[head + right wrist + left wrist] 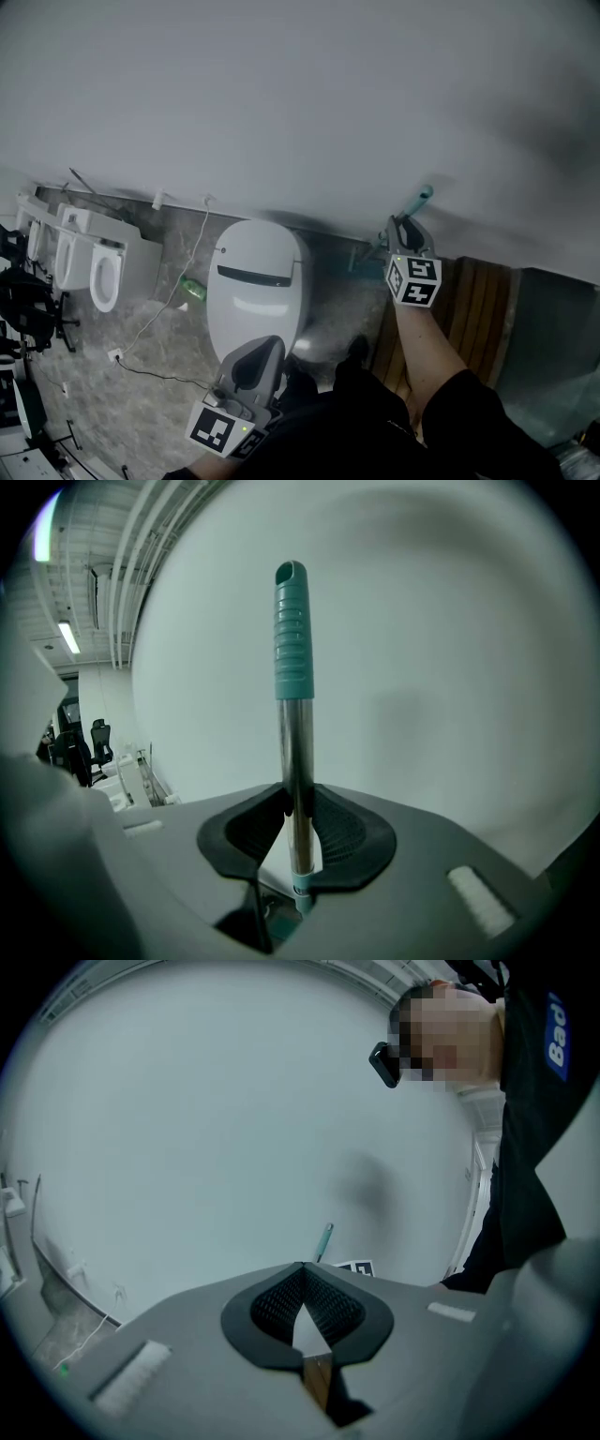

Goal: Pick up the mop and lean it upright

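So the right tongs [298, 810] are clamped on the mop [298, 761], gripping its shiny metal shaft just below the teal grip [292, 635]. The handle stands straight up the middle of the right gripper view against the pale wall [450, 667]. In the head view that's right of centre, with the teal tip poking above the tongs. The mop's lower end is hidden, probably behind the arm. The left tongs [302, 1274] are pinched together with nothing in them, low in the head view, in front of the white toilet [253, 281].
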`<action>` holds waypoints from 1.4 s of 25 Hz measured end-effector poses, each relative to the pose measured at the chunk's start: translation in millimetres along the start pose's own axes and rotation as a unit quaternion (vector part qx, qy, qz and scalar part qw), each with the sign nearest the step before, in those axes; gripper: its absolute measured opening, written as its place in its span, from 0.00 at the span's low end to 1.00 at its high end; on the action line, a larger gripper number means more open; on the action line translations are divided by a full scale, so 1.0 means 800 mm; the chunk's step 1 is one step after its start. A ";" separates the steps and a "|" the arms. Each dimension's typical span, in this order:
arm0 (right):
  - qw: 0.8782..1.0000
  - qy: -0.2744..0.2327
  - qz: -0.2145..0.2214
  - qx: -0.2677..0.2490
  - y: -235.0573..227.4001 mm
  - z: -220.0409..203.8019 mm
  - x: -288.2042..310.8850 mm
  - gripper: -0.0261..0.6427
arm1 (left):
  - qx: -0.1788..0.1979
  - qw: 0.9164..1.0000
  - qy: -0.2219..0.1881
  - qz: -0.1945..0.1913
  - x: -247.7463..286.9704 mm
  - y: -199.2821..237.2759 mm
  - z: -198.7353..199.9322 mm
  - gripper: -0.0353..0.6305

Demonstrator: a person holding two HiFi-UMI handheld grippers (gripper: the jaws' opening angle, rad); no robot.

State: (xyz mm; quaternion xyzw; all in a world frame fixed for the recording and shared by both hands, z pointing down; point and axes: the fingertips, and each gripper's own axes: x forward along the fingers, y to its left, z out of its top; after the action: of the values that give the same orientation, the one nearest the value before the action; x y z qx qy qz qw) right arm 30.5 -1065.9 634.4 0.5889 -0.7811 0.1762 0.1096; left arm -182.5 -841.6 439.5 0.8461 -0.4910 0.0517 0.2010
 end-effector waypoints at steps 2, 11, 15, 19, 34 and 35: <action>1.000 0.011 -0.005 0.000 -0.005 -0.009 0.009 0.18 | 0.000 1.000 0.000 0.000 0.001 0.001 0.000 0.07; 0.999 0.034 -0.013 -0.020 -0.006 -0.003 0.054 0.18 | -0.002 1.000 0.008 0.008 -0.006 0.002 -0.005 0.07; 0.998 0.049 -0.025 -0.019 -0.014 0.003 0.075 0.18 | -0.005 1.000 -0.001 0.011 -0.003 0.001 0.007 0.07; 0.997 0.063 -0.038 -0.018 -0.021 0.005 0.087 0.19 | -0.002 1.000 0.004 0.012 -0.010 0.005 -0.001 0.07; 0.996 0.080 -0.032 -0.014 -0.016 0.001 0.076 0.52 | 0.004 1.000 -0.005 -0.004 -0.025 0.007 0.007 0.07; 0.996 0.081 -0.032 -0.017 -0.014 0.001 0.075 0.52 | 0.004 1.000 -0.005 -0.006 -0.028 0.006 0.007 0.07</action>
State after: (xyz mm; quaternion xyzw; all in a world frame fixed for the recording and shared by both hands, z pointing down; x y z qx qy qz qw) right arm 24.4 -1121.6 658.1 0.5954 -0.7532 0.2067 0.1883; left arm -198.9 -827.8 429.5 0.8499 -0.4870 0.0479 0.1953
